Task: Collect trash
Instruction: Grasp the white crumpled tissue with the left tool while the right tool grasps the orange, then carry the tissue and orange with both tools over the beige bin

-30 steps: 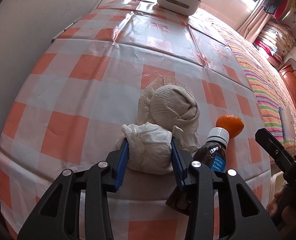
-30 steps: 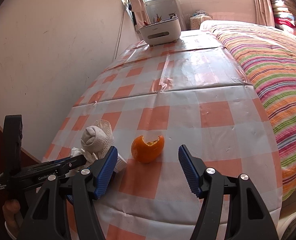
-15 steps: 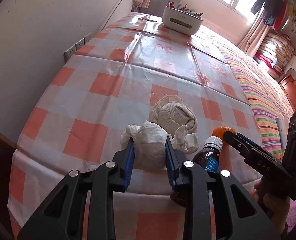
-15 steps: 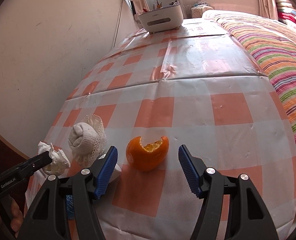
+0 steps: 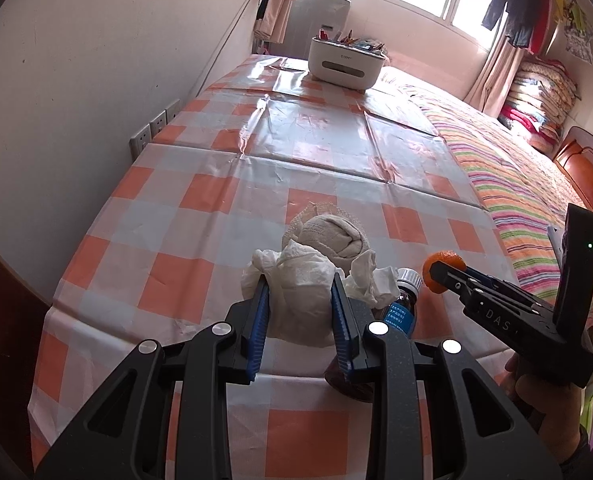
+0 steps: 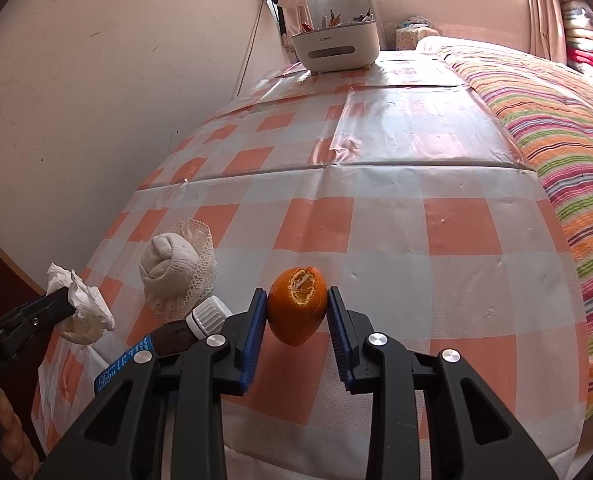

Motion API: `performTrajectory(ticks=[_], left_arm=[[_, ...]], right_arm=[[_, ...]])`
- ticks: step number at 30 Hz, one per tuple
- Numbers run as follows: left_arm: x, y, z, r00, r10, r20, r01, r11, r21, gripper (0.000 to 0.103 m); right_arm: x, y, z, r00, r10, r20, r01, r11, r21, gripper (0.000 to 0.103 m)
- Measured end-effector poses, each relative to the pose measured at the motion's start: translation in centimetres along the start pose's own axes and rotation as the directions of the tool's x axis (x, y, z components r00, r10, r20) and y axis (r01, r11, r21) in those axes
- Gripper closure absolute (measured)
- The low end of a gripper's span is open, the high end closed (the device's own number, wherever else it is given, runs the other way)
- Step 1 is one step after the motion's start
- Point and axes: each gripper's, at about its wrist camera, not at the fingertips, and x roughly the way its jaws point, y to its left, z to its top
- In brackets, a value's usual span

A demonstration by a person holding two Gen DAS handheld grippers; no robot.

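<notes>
- Left wrist view: the left gripper [image 5: 301,312] is clamping a crumpled white tissue [image 5: 300,280] between its blue pads, jaws narrow, with the wad bulging above and below the pads and over the near edge of the table.
- Checked orange-and-white tablecloth [image 5: 168,216] is covering the table; wall sockets [image 5: 152,128] are sitting at its left edge against the wall.
- Just behind the tissue, a rolled pale sock [image 5: 332,236] is lying on the cloth.
- Right of the tissue, a brown bottle [image 5: 400,304] with a white cap is leaning by the left gripper's right finger.
- Further right, the right gripper [image 5: 436,276] is closing on an orange peel [image 5: 442,264]; a hand [image 5: 544,412] is gripping its handle.
- Far end: a white bin [image 5: 346,64] is standing on the cloth.
- Right wrist view, left to right: the tissue [image 6: 80,300] is hanging in the tip of the left gripper [image 6: 62,306], clear of the cloth; the sock [image 6: 176,268] is resting beside it; the bottle [image 6: 176,332] is lying tilted, cap [image 6: 208,316] toward the sock.
- Centre: the right gripper [image 6: 296,316] has just been closing, and its pads are now pressing both sides of the orange peel [image 6: 296,308], torn opening facing the camera.
- A striped blanket [image 6: 556,120] is running along the right side.
</notes>
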Motion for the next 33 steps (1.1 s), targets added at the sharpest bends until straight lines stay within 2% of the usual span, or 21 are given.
performTrajectory(ticks=[9, 33], left_arm=[[-0.8, -1.5, -0.7, 0.999, 0.024, 0.032, -0.026, 0.998, 0.056, 0.075], [-1.6, -8.3, -3.2, 0.999, -0.029, 0.037, 0.021, 0.979, 0.201, 0.075]], right_arm=[[-3.7, -0.4, -1.0, 0.999, 0.018, 0.05, -0.02, 1.0, 0.022, 0.073], [-11.4, -2.3, -4.2, 0.987, -0.015, 0.161, 0.016, 1.0, -0.003, 0.073]])
